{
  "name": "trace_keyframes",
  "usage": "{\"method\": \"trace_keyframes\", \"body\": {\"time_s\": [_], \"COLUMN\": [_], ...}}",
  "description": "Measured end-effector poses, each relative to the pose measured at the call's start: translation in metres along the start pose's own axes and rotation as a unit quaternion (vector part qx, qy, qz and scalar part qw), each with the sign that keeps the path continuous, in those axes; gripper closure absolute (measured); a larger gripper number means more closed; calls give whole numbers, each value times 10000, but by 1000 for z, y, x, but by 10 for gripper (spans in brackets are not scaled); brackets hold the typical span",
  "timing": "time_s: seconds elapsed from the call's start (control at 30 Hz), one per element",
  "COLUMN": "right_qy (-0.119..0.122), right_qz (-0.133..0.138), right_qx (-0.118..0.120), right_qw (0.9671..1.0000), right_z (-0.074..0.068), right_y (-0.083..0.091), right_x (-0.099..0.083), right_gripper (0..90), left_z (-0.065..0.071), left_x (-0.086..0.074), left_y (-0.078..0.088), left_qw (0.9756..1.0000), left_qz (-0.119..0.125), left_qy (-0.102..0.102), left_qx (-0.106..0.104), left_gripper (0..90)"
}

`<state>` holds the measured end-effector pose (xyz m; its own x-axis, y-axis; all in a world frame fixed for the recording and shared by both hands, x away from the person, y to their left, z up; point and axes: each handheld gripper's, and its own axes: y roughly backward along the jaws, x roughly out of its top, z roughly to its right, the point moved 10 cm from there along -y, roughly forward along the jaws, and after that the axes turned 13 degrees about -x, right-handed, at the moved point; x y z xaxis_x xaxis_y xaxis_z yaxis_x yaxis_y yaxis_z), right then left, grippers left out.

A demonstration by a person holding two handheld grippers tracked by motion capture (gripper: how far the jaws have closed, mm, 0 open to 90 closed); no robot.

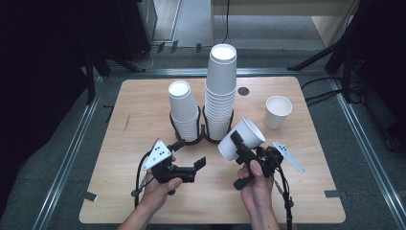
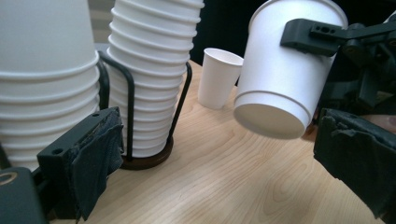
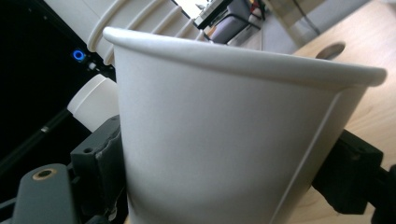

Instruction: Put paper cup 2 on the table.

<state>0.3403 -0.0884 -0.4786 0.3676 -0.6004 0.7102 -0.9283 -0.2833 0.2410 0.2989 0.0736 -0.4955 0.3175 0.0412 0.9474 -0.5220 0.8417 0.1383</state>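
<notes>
My right gripper (image 1: 238, 146) is shut on a white paper cup (image 1: 242, 138), held tilted above the table with its mouth toward the far right. In the right gripper view the cup (image 3: 224, 140) sits between both black jaws of the right gripper (image 3: 224, 179). The left gripper view shows the held cup (image 2: 275, 84) from its base side, hanging clear of the table. My left gripper (image 1: 189, 153) stands open left of the cup, near the short stack's base. Nothing lies between the jaws of the left gripper (image 2: 224, 163).
Two stacks of white cups stand in black wire holders on the wooden table (image 1: 143, 201): a short stack (image 1: 184, 112) and a tall stack (image 1: 220, 91). A single upright cup (image 1: 277, 111) stands at the right. A dark round hole (image 1: 243, 91) marks the far side.
</notes>
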Motion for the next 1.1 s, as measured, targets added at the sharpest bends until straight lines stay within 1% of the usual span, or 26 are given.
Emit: {"method": "trace_keyframes", "body": {"time_s": [0.07,0.1,0.17,0.23,0.33,0.37,0.43,0.5,0.57,0.6,0.67,0.8,0.83,0.9,1.03,1.07,1.1], "right_qy": [305,410,733,898,1203,1333,1592,1830,2028,2095,2251,2439,2458,2478,2599,2601,2626], "right_qz": [81,89,130,191,327,384,400,488,596,619,688,779,800,855,973,1001,1034], "right_qx": [-42,-80,-118,-97,-213,-270,-409,-392,-496,-491,-609,-631,-566,-581,-595,-576,-585], "right_qw": [9995,9991,9972,9957,9920,9900,9856,9811,9762,9746,9700,9646,9644,9633,9589,9587,9576], "right_z": [-1,-2,-4,-5,-3,-2,0,-1,1,1,6,12,12,13,17,17,19], "right_y": [1,1,1,2,2,1,1,1,2,2,2,2,2,3,3,3,4], "right_x": [1,1,1,2,5,6,7,9,13,14,17,23,25,28,34,36,37], "right_gripper": [161,161,159,157,157,156,157,155,156,154,155,154,154,154,154,154,154], "left_z": [-1,-3,-4,-5,-8,-10,-13,-15,-17,-19,-21,-29,-30,-34,-41,-43,-44], "left_x": [-2,-3,-4,-5,-7,-8,-10,-12,-15,-16,-18,-20,-21,-21,-24,-25,-26], "left_y": [2,3,6,8,10,11,13,16,20,22,26,35,37,41,49,52,54], "left_qw": [10000,10000,10000,9999,9999,9998,9997,9995,9994,9993,9992,9987,9985,9982,9974,9972,9970], "left_qz": [-15,-7,-12,21,21,17,9,13,-12,-24,-42,-19,-19,-11,-19,-21,-20], "left_qy": [18,20,56,78,85,98,139,186,177,185,194,244,267,280,314,329,338], "left_qx": [25,50,71,97,140,161,210,242,290,315,354,448,470,528,645,678,698], "left_gripper": [20,19,19,19,19,19,19,19,19,19,19,19,19,19,19,19,20]}}
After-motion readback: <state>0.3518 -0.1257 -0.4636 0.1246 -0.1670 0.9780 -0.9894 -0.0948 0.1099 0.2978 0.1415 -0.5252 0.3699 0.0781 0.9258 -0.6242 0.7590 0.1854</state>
